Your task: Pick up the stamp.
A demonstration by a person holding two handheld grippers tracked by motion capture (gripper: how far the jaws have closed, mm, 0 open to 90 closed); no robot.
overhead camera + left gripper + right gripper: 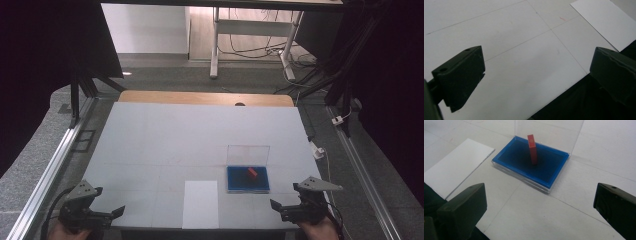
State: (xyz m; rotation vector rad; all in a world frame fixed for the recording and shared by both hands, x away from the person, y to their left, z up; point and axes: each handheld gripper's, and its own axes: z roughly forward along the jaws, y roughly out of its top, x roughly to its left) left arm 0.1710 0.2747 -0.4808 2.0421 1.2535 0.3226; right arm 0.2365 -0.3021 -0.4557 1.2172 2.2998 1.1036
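Observation:
A shallow blue tray [235, 186] [506, 151] with an upright clear lid [248, 154] [549, 132] sits right of the table's middle. A red block [252, 173] [532, 148] stands on end inside it. A white sheet [200, 204] [456, 167] [606, 22] lies flat to the tray's left, at the front edge. My left gripper [107, 214] [536, 75] rests at the front left corner, open, with only bare table between its jaws. My right gripper [284, 207] [539, 207] sits at the front right, open and empty, looking at the tray.
The pale table top [190, 135] has a wooden strip [205, 98] along its far edge. Metal rails [50, 165] run along both sides. A desk frame [250, 35] and cables stand on the floor beyond.

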